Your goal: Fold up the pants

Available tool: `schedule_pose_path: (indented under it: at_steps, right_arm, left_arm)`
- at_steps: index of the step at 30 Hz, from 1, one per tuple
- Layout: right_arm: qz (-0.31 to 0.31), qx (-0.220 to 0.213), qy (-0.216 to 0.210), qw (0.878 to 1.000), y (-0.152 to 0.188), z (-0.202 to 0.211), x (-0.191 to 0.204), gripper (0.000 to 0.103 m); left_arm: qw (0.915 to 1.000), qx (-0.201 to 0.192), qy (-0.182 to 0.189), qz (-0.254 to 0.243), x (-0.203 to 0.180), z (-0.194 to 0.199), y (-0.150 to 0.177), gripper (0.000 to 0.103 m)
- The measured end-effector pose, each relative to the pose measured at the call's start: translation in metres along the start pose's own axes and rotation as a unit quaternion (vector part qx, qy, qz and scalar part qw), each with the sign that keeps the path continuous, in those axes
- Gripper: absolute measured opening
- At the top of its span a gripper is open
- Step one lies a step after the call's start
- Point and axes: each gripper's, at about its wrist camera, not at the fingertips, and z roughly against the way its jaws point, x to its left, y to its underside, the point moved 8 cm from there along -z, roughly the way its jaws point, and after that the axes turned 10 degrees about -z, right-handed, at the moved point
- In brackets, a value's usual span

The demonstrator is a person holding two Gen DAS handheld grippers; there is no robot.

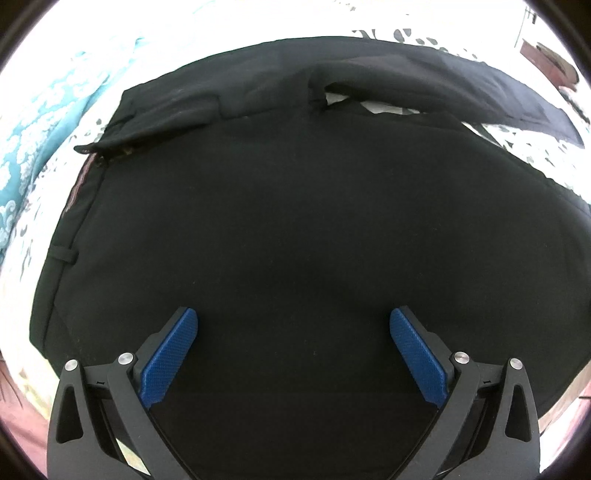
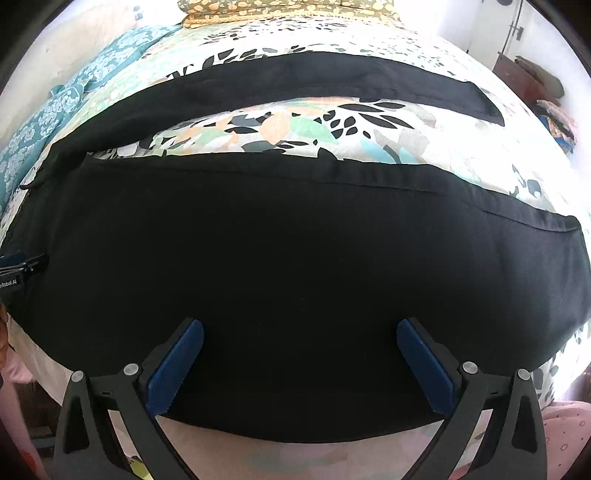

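Right now I see black pants [image 2: 280,266] lying flat on a bed, on top of a bed sheet [image 2: 295,129] with leaves and flowers printed on it. My left gripper [image 1: 293,332] hangs over the wide top part of the pants, and its jaws are spread far apart with nothing between them. The blue pads [image 1: 170,356] sit just above the dark cloth, but I cannot tell if they touch it. From this camera I can see the waist end of the pants near the left edge of the bed, with a belt loop [image 1: 64,254] and an open zipper [image 1: 110,153] there. My right gripper [image 2: 299,345] hangs over one pant leg near the front edge of the bed. Its jaws are wide apart too and hold nothing. The near leg runs across the bed from left to right, and its bottom hem [image 2: 576,229] is toward the right side. The other pant leg [image 2: 295,79] lies farther back, and a strip of the flowery sheet shows between the two legs, so they are apart. A blue patterned cloth [image 2: 74,92] lies bunched along the far left edge of the bed. A yellow flowery pillow [image 2: 288,9] sits at the far edge. In the right camera, a bit of my left gripper peeks in at the left side.
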Motion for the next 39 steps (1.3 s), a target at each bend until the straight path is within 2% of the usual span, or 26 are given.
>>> schedule_pose_path:
  at_steps: [3, 7, 9, 11, 15, 19, 22, 24, 25, 26, 27, 29, 31, 33, 34, 35, 36, 37, 39]
  right_arm:
    - [-0.009, -0.008, 0.006, 1.000, 0.001, 0.000, 0.001, 0.103]
    - [-0.008, -0.017, 0.001, 1.000, 0.002, -0.001, 0.000, 0.103]
    - [-0.009, -0.016, 0.000, 1.000, 0.001, -0.002, 0.000, 0.103]
    - [-0.007, -0.006, 0.003, 1.000, 0.000, -0.004, 0.000, 0.103]
    - [-0.003, 0.045, 0.006, 0.999, -0.004, -0.008, 0.001, 0.103]
    - [-0.003, 0.057, 0.010, 0.998, -0.006, -0.009, 0.001, 0.103]
    - [-0.007, 0.030, 0.013, 0.999, -0.006, -0.004, 0.001, 0.103]
    - [-0.017, -0.010, 0.008, 1.000, -0.007, 0.005, 0.001, 0.103]
    - [-0.023, -0.039, 0.002, 0.999, -0.007, 0.011, 0.001, 0.103]
    - [-0.029, -0.051, -0.004, 0.998, -0.006, 0.012, 0.001, 0.103]
    - [-0.035, -0.043, -0.007, 0.998, -0.006, 0.010, 0.002, 0.103]
    - [-0.037, -0.053, -0.010, 0.998, -0.012, 0.008, 0.007, 0.103]
    - [-0.009, -0.058, 0.009, 0.998, -0.013, -0.003, 0.012, 0.103]
    - [-0.002, -0.076, 0.013, 0.997, -0.012, -0.004, 0.012, 0.103]
    - [-0.007, -0.076, 0.013, 0.997, -0.012, -0.004, 0.011, 0.103]
    - [-0.009, -0.074, 0.012, 0.997, -0.012, -0.004, 0.011, 0.103]
    - [-0.007, -0.073, 0.011, 0.997, -0.011, -0.004, 0.010, 0.103]
    - [-0.006, -0.073, 0.010, 0.997, -0.010, -0.004, 0.010, 0.103]
    - [-0.007, -0.075, 0.008, 0.997, -0.010, -0.005, 0.009, 0.103]
  left_arm:
    - [0.9999, -0.014, 0.007, 0.003, 0.000, 0.000, 0.002, 0.102]
    - [0.9990, -0.042, -0.007, 0.013, -0.003, 0.004, 0.006, 0.102]
    - [0.9991, -0.039, -0.013, 0.012, -0.004, 0.004, 0.006, 0.102]
    - [0.9994, -0.033, -0.001, 0.011, -0.002, 0.004, 0.005, 0.102]
    - [0.9992, -0.040, 0.002, 0.004, 0.004, 0.001, 0.004, 0.102]
    - [0.9996, -0.026, 0.008, 0.006, 0.004, -0.002, -0.001, 0.103]
    - [0.9991, -0.040, 0.009, 0.006, 0.004, 0.001, 0.001, 0.103]
    - [0.9985, -0.048, 0.013, 0.025, 0.009, 0.009, 0.002, 0.102]
    - [0.9970, -0.057, 0.017, 0.050, 0.013, 0.019, 0.001, 0.101]
    - [0.9939, -0.079, 0.031, 0.070, 0.017, 0.029, -0.005, 0.102]
    - [0.9885, -0.112, 0.046, 0.091, 0.022, 0.044, -0.017, 0.102]
    - [0.9845, -0.138, 0.037, 0.101, 0.030, 0.053, -0.042, 0.102]
    - [0.9842, -0.143, 0.021, 0.102, 0.040, 0.044, -0.066, 0.102]
    - [0.9871, -0.129, -0.009, 0.095, 0.050, 0.018, -0.080, 0.102]
    - [0.9897, -0.109, -0.025, 0.089, 0.050, 0.005, -0.080, 0.102]
    - [0.9937, -0.067, -0.046, 0.077, 0.053, -0.022, -0.073, 0.103]
    - [0.9939, -0.073, -0.035, 0.075, 0.052, -0.031, -0.068, 0.103]
    - [0.9882, -0.120, -0.022, 0.093, 0.056, -0.025, -0.065, 0.103]
    - [0.9877, -0.120, -0.027, 0.097, 0.058, -0.023, -0.060, 0.103]
